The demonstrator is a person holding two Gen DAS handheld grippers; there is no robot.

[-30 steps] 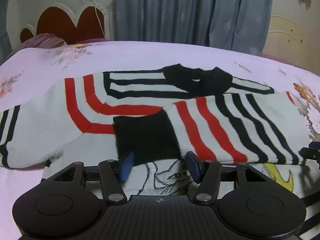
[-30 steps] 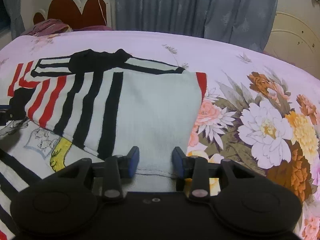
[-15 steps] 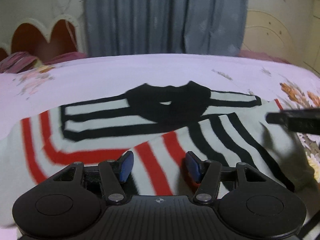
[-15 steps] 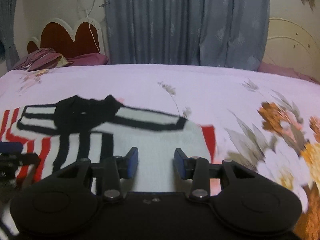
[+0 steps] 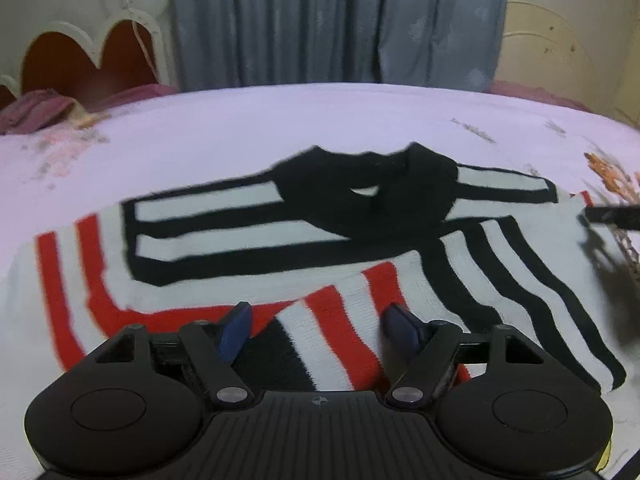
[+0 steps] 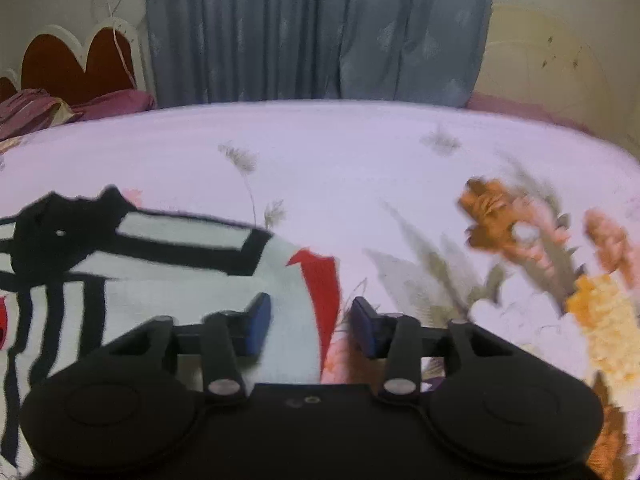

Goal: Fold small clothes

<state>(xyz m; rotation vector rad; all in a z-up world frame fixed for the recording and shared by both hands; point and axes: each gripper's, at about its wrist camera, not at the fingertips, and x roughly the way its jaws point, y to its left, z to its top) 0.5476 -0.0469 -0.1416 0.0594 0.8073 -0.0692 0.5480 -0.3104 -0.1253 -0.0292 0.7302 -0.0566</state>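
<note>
White knit sweater with red and black stripes lies folded flat on the lilac floral bedsheet. My left claw is opening over its near fold, pads clear. My right claw gapes part-way, straddling its red-edged right border, gripping nothing.

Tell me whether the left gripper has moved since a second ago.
Yes. The left gripper has advanced over the striped sweater toward its black collar, which now sits nearer and lower in view; its jaws are opening.

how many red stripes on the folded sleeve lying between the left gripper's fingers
2. On the sleeve: one red stripe in the middle of the gap, another beside the right-hand finger. The gripper body may hide more.
</note>
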